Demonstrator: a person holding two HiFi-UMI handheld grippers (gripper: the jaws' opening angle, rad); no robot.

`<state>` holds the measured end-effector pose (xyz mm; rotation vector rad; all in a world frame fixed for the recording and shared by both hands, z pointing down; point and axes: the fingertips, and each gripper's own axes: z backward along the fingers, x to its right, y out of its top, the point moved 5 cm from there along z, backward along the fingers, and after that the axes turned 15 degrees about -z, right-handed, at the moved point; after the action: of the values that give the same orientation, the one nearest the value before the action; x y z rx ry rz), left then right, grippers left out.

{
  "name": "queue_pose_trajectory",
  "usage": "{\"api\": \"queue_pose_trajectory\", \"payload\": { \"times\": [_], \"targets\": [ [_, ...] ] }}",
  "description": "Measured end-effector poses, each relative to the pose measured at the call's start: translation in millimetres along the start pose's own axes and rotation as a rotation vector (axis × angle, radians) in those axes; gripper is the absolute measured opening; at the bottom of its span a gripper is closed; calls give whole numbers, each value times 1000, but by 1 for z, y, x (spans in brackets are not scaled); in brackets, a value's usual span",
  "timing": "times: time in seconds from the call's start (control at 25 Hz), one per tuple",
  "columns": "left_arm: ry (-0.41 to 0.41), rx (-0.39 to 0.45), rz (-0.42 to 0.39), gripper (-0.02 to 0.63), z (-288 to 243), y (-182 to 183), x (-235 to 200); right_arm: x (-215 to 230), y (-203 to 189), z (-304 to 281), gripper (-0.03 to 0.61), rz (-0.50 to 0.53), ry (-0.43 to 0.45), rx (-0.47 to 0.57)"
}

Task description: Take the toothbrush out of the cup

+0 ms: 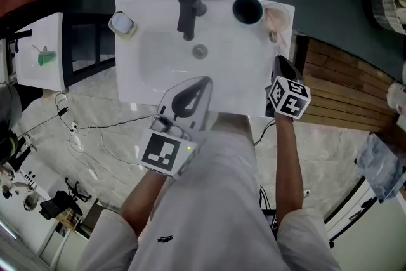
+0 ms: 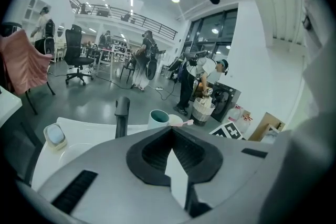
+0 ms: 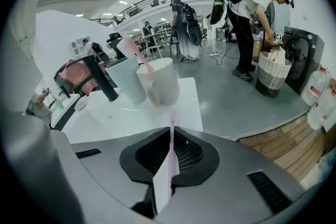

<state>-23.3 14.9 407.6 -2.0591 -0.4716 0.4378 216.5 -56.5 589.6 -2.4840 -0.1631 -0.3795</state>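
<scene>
Jaws of my left gripper (image 1: pixel 202 83) are pressed together on nothing above the sink basin (image 1: pixel 146 66). Further right, I see the pink toothbrush (image 3: pixel 171 124) running from the white cup (image 3: pixel 160 86) straight between my right gripper's (image 1: pixel 280 62) jaws, which are clenched tight on its handle

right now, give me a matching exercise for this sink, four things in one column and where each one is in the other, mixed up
Things
1. black faucet
2. teal cup
3. soap dish
4. pink toothbrush

Places
A. back left corner of the sink
B. clamped between the right gripper's jaws
C. back middle of the sink
D. back rim, between the faucet and the white cup

Pairs: 1-C, 2-D, 3-A, 4-B
</scene>
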Motion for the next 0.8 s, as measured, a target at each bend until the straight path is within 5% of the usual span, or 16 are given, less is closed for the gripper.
{"api": "queue_pose_trajectory", "payload": {
  "times": [0.4,0.8],
  "targets": [
    [29,-10,21,2,5,-4,-1,4,-8,-16,15,33,-35,-72],
    [23,19,-9,2,10,0,-7,-2,-2,-12,17,4,-18,-33]
  ]
}}
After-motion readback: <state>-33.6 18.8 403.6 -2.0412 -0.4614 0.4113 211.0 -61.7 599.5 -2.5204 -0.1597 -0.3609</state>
